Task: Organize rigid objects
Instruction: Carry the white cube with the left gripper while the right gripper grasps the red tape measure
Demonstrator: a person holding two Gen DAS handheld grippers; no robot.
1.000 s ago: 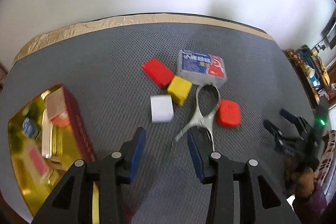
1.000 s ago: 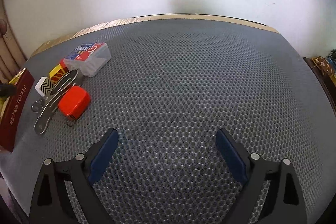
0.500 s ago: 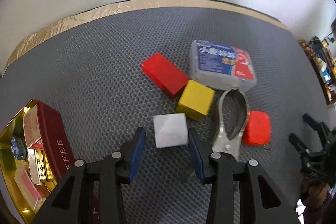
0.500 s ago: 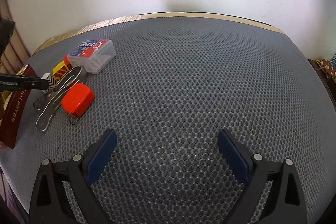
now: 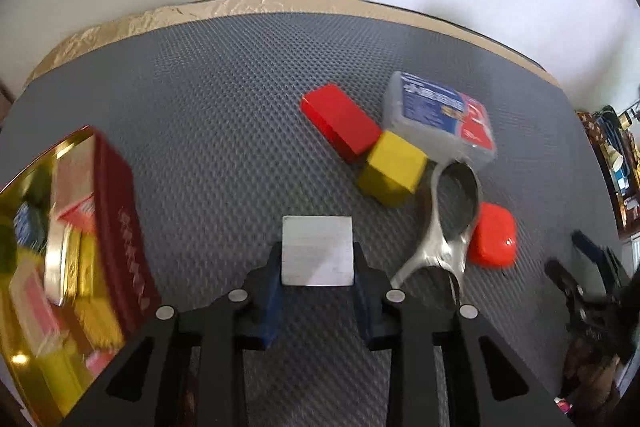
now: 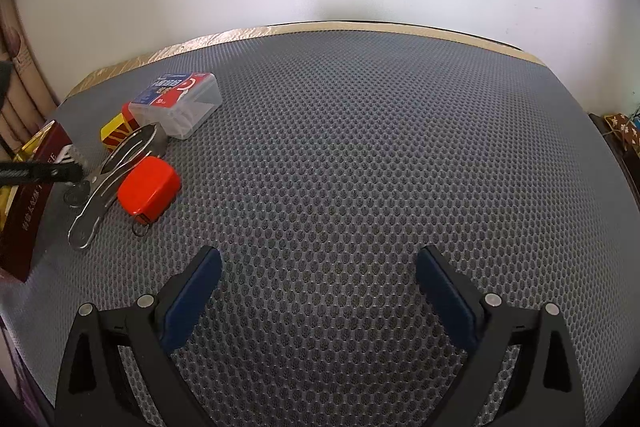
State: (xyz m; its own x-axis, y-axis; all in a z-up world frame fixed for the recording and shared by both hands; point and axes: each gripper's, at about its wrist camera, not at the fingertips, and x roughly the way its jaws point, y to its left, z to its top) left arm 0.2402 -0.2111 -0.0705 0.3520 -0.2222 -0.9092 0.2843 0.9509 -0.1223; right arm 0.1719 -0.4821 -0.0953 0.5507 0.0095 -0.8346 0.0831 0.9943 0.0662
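Note:
My left gripper (image 5: 318,259) is shut on a white block (image 5: 318,251) just above the grey mat (image 5: 200,131). Beyond it lie a yellow block (image 5: 394,173), a red block (image 5: 340,121), a clear plastic card case (image 5: 440,115), a metal clamp tool (image 5: 444,231) and a small red-orange case (image 5: 492,241). The open toffee tin (image 5: 116,223) with several items inside stands at the left. My right gripper (image 6: 318,283) is open and empty over bare mat; the same pile (image 6: 148,185) shows at its left, with the left gripper's finger (image 6: 40,173) reaching in.
The mat's gold-taped far edge (image 5: 260,5) meets a white wall. The right gripper (image 5: 588,279) appears at the right edge of the left wrist view, with clutter beyond the table there. The tin's dark red wall (image 6: 28,207) stands at the mat's left edge.
My left gripper moved forward onto the white block and closed on it; the block now sits apart from the yellow block. The right gripper barely moved.

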